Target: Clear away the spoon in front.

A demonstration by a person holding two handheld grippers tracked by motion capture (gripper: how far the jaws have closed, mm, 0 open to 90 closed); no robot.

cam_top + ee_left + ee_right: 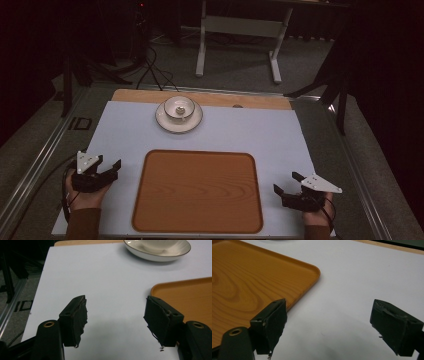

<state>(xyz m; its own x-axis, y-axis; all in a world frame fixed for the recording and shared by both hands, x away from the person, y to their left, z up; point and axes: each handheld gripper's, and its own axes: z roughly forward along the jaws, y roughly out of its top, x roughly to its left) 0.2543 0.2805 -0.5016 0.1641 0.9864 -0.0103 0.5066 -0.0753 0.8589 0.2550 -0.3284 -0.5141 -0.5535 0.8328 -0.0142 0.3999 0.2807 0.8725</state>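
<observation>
A wooden tray [197,191] lies empty at the front middle of the pale mat [260,132]. Behind it a white cup [179,107] stands on a white saucer [178,121]. My left gripper [111,164] rests open on the mat left of the tray, nothing between its jaws. In the left gripper view the left gripper [115,320] points over bare mat, with the tray's corner [185,291] to its right and the saucer [160,250] ahead. My right gripper [287,183] rests open on the right side of the tray. The right gripper [329,322] shows the tray [249,282] to its left.
The mat covers a wooden tabletop [210,98] whose far edge shows behind the saucer. Metal rails [35,165] run along both sides of the table. A white table frame [240,30] and cables [155,70] stand on the floor beyond.
</observation>
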